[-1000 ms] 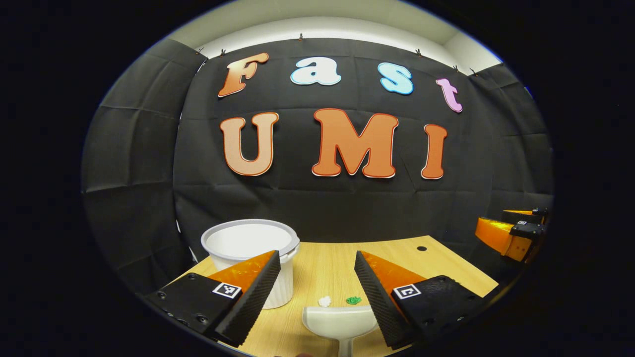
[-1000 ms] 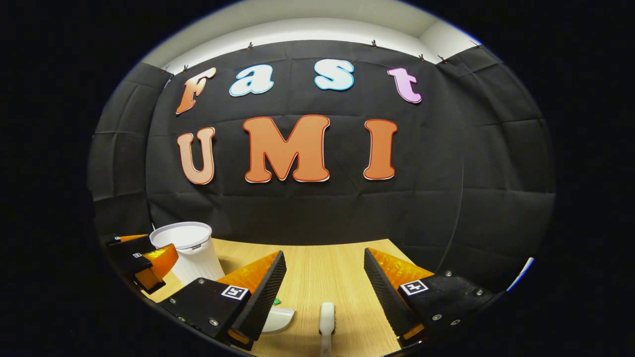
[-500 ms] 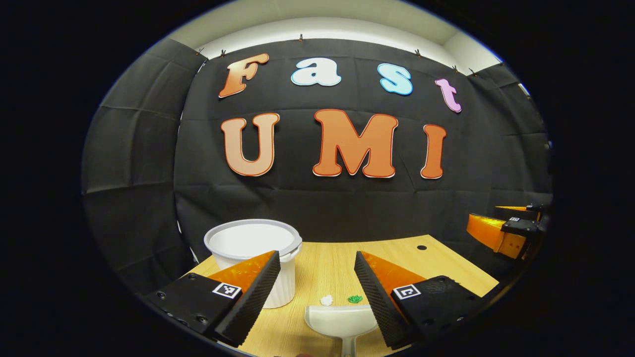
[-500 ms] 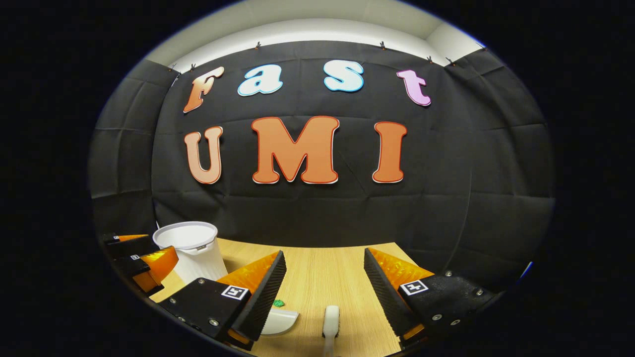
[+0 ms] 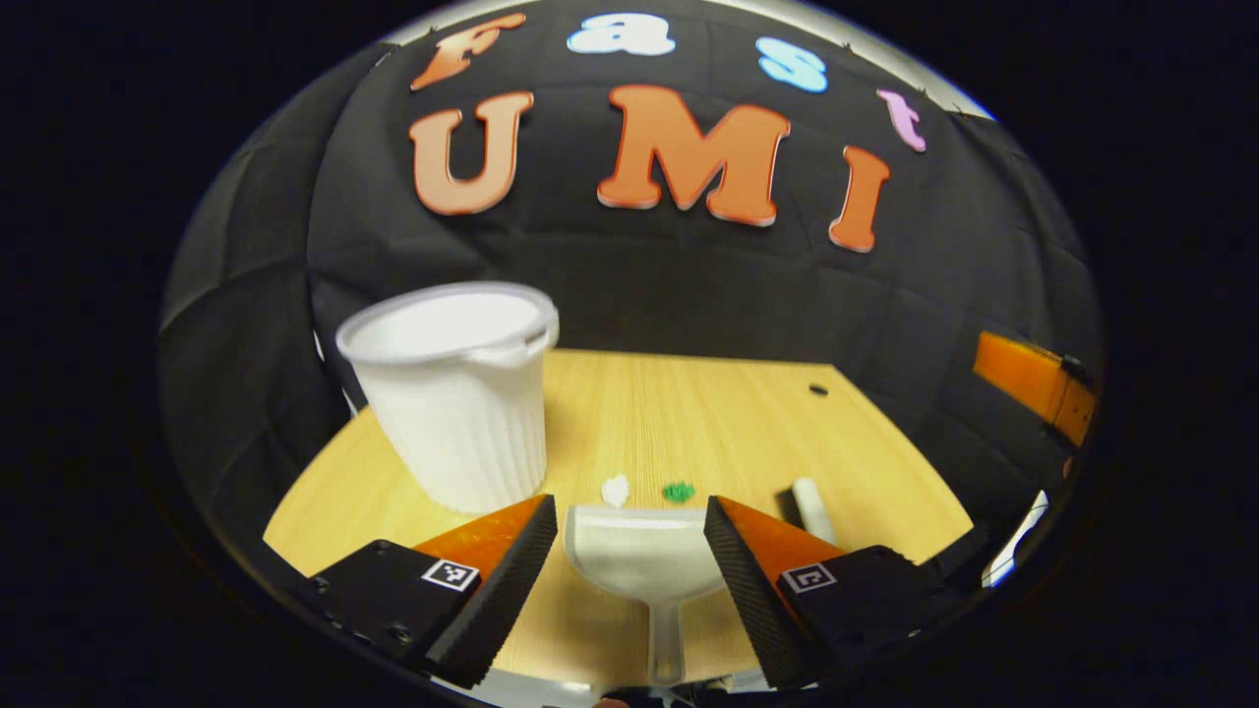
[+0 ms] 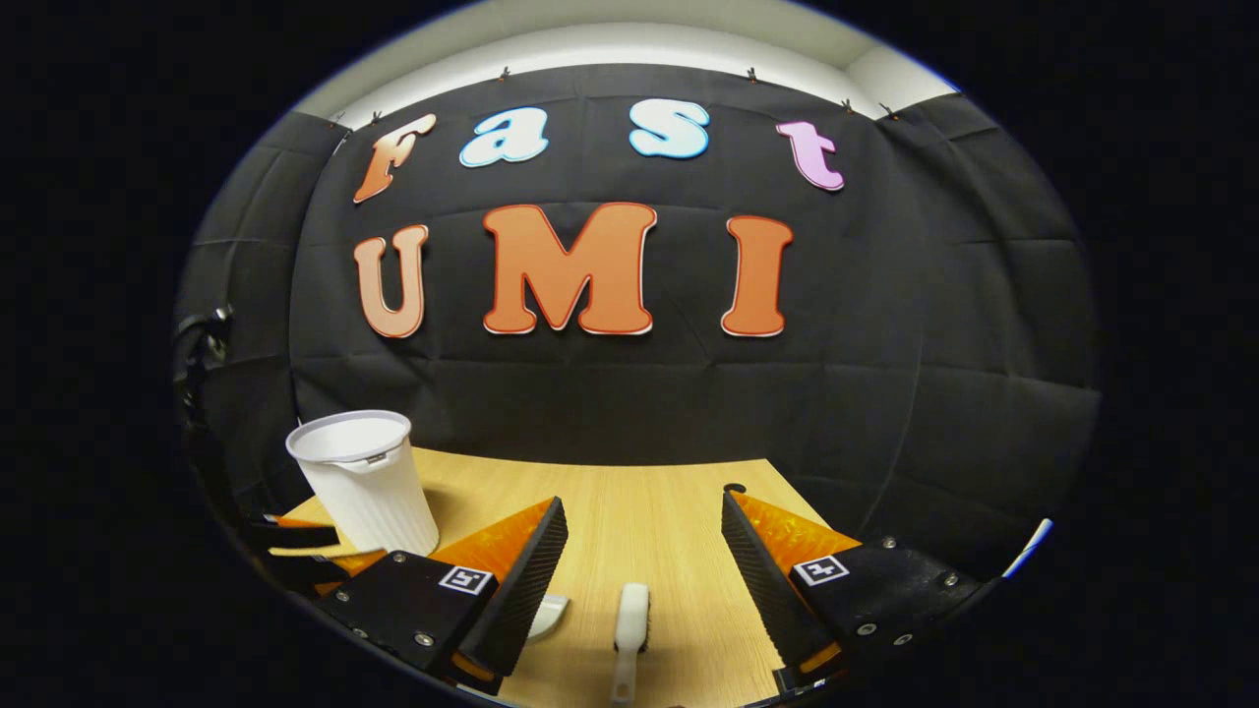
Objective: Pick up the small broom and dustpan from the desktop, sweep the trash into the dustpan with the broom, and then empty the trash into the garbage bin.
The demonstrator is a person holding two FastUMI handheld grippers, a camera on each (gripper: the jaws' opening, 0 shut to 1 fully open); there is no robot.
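Desk (image 5: 689, 413) of pale wood, carrying every task item, seen from the left and right hand-held grippers. Garbage bin (image 5: 452, 393): white, ribbed, upright, ahead and to the left of the left hand-held gripper (image 5: 629, 570), beyond its left finger. Dustpan (image 5: 639, 560): white, lying flat directly between the spread fingers of the left hand-held gripper, mouth facing away, handle running back toward the gripper along its own forward axis; neither finger touches it, so this gripper is released and empty. Broom (image 6: 629, 619): small, white, lying flat between the parted fingers of the right hand-held gripper (image 6: 639, 590), long axis likewise in line with that gripper, bristle head farther off and handle nearer; this gripper is also released, holding nothing. In the left gripper view the broom (image 5: 811, 506) lies just right of the dustpan, past the right finger. Trash: one white scrap (image 5: 615, 490) and one green scrap (image 5: 677, 491), side by side just beyond the dustpan mouth. Judgement: each tool is nearest its own gripper, handle-first, so each approach appears to call for a straight descent and a closing on the handle.
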